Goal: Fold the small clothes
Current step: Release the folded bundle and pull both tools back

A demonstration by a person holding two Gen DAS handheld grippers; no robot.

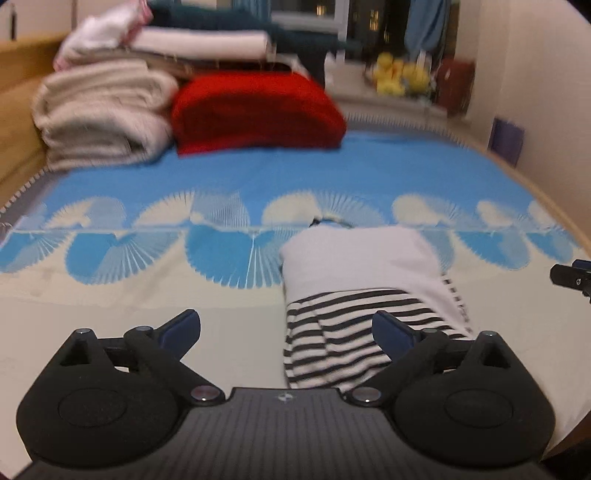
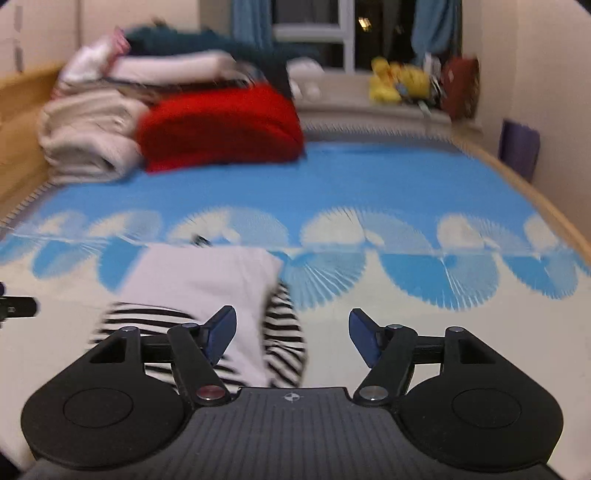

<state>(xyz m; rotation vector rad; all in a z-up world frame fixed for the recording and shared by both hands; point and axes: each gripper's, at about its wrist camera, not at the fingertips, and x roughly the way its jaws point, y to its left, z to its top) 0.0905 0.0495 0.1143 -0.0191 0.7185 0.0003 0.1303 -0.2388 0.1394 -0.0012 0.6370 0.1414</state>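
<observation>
- There is one small shirt, white with black stripes, and it is partly folded.
- There are two claws: the left gripper and the right gripper. Both stand wide apart and hold nothing.
- One red blanket and one pile of beige blankets sit at the far end.
- The shirt lies on a bed sheet that is blue and cream with fan shapes. A window with blue curtains is at the back, and yellow toys are on the sill.
- The shirt lies just in front of the left gripper, toward its right finger. For the right gripper, the shirt sits by its left finger.
</observation>
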